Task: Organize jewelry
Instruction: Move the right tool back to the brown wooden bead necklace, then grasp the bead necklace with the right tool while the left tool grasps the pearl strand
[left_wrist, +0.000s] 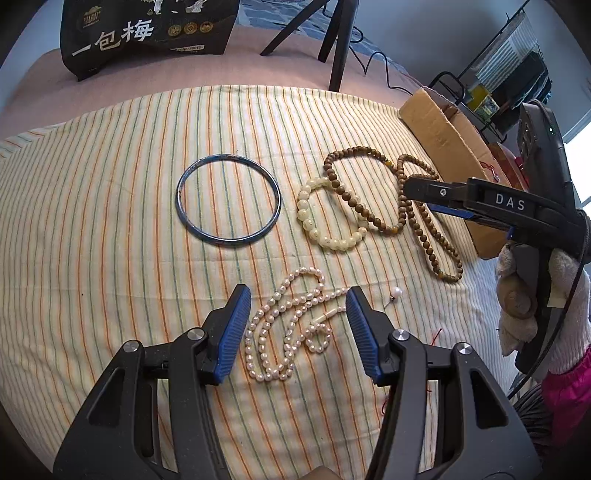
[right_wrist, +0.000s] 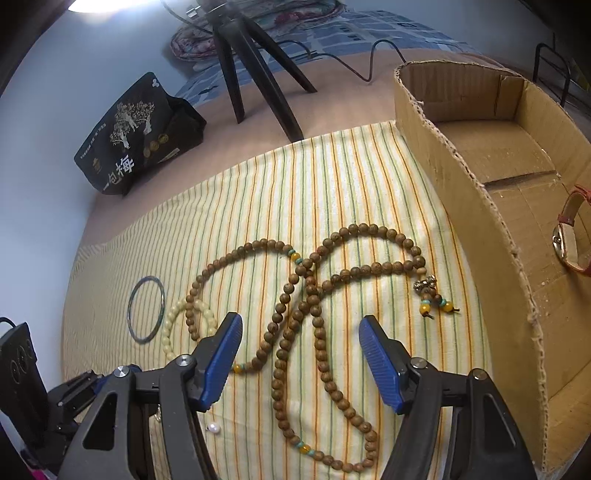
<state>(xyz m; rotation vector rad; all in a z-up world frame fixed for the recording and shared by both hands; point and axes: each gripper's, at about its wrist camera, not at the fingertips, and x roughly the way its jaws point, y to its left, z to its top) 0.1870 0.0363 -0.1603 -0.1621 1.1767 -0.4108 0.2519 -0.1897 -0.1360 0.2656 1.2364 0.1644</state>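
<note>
One container: cardboard box (right_wrist: 480, 177), open-topped, at the right edge of the striped cloth (right_wrist: 332, 177).
Box contents: a red-strapped wristwatch (right_wrist: 569, 236) lying on the floor of the box.
Left claw (left_wrist: 297, 328): spread wide, holding nothing, poised over the pearl necklace (left_wrist: 284, 332).
Right claw (right_wrist: 301, 360): spread wide, empty, above the wooden bead mala (right_wrist: 314, 317).
Pearl necklace: pinkish-white strand, coiled in loose loops on the cloth.
Wooden bead mala: brown beads with yellow and turquoise accents, long tangled loops beside the box.
Cream bead bracelet (left_wrist: 332, 214): touching the mala's left loop.
Bangle (left_wrist: 228, 197): blue-grey ring, lying apart.
Loose pearl earring (left_wrist: 395, 293): just right of the necklace.
</note>
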